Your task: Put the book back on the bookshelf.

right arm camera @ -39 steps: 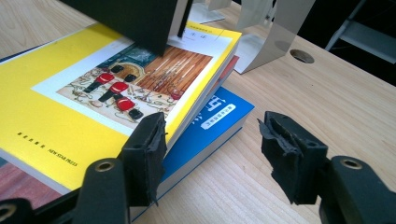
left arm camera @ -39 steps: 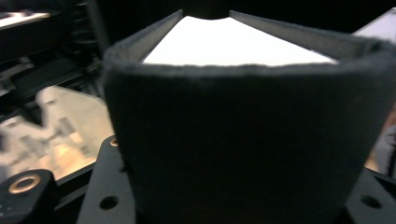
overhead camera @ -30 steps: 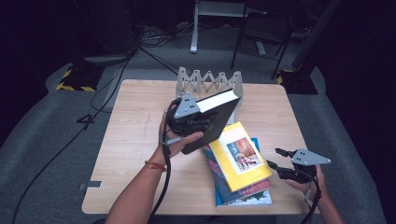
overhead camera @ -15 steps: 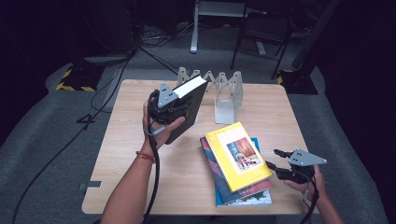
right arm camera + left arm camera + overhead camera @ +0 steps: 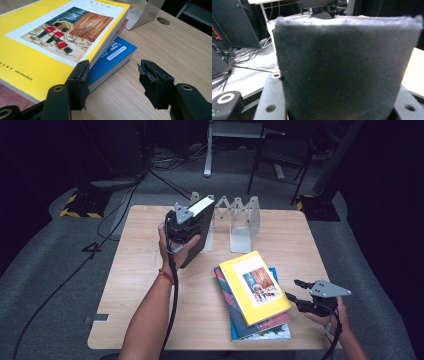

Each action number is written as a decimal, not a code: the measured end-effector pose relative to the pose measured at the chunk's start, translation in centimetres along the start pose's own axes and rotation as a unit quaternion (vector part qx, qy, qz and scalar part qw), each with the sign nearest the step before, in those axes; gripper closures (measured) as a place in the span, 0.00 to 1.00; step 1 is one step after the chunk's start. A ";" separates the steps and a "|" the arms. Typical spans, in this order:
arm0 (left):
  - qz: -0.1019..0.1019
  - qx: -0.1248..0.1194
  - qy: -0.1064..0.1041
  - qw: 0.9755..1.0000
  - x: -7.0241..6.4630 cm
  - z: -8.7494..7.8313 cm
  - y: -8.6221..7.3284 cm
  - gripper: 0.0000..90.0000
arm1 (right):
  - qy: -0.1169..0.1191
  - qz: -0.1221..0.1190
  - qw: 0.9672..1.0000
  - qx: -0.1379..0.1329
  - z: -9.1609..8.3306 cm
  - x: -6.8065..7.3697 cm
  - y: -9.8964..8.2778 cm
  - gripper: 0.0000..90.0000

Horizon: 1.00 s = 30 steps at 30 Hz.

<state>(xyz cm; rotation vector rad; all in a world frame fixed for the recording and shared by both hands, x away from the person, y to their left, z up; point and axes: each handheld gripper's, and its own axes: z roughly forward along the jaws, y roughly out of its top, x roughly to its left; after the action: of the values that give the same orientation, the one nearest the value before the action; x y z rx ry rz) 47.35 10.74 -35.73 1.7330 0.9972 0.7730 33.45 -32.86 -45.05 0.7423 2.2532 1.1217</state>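
- I have the left gripper (image 5: 186, 222) clenched on one thick black-covered book with white page edges (image 5: 196, 232), lifted off the table and tilted, its top leaning toward 1 o'clock.
- In the left gripper view that black book (image 5: 342, 70) sits between my jaws, dark fuzzy cover facing the camera.
- The book hangs over the 11 o'clock part of the light wooden table (image 5: 140, 285), just in front of the left end of the one grey metal zigzag book rack (image 5: 240, 217) standing at the 12 o'clock edge.
- I count three books stacked flat at about 5 o'clock on the table: one yellow book with a painted picture on its cover (image 5: 254, 286) on top, one reddish-covered book (image 5: 272, 322) under it, one blue book (image 5: 260, 334) at the bottom.
- My right gripper (image 5: 296, 291) rests at 4 o'clock, just beside the stack's right edge, jaws released with nothing between them.
- In the right gripper view the two black jaws stand apart over bare wood, the left one near the corner of the yellow book (image 5: 50, 50) and the blue book (image 5: 112, 57).
- That makes four books in all, one rack, two grippers.
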 end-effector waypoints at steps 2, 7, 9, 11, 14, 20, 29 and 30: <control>-0.005 0.003 0.004 1.000 0.2 0.5 0.0 0.57 | 0.001 0.001 1.000 -0.001 0.0 0.0 0.0 0.47; -0.007 0.015 0.015 1.000 0.4 2.0 -0.2 0.57 | 0.001 0.002 1.000 0.000 0.1 -0.1 -0.1 0.47; -0.016 0.012 0.014 1.000 0.4 2.4 -0.5 0.57 | 0.000 0.003 1.000 0.000 0.1 -0.1 -0.1 0.47; -0.026 0.010 0.013 1.000 0.6 2.6 -0.6 0.57 | 0.000 0.003 1.000 0.000 0.0 -0.1 -0.1 0.47; -0.026 0.007 0.012 1.000 0.5 2.4 -0.9 0.57 | 0.001 0.003 1.000 -0.001 0.0 0.0 -0.1 0.47; -0.030 0.002 -0.001 1.000 0.9 0.7 -2.3 0.56 | 0.004 0.002 1.000 0.003 0.1 -0.1 -0.1 0.47; -0.039 0.004 -0.026 0.999 1.8 -1.4 -4.1 0.54 | -0.002 -0.005 1.000 0.005 0.5 0.1 -0.1 0.46; -0.038 0.005 -0.030 0.999 1.8 -1.6 -4.2 0.54 | -0.002 -0.003 1.000 0.006 0.5 0.1 -0.1 0.46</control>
<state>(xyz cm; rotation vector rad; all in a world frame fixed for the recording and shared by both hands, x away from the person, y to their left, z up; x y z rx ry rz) 45.75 13.87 -39.00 1.7071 1.0212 0.6660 33.64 -32.58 -45.44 0.7416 2.2596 1.1030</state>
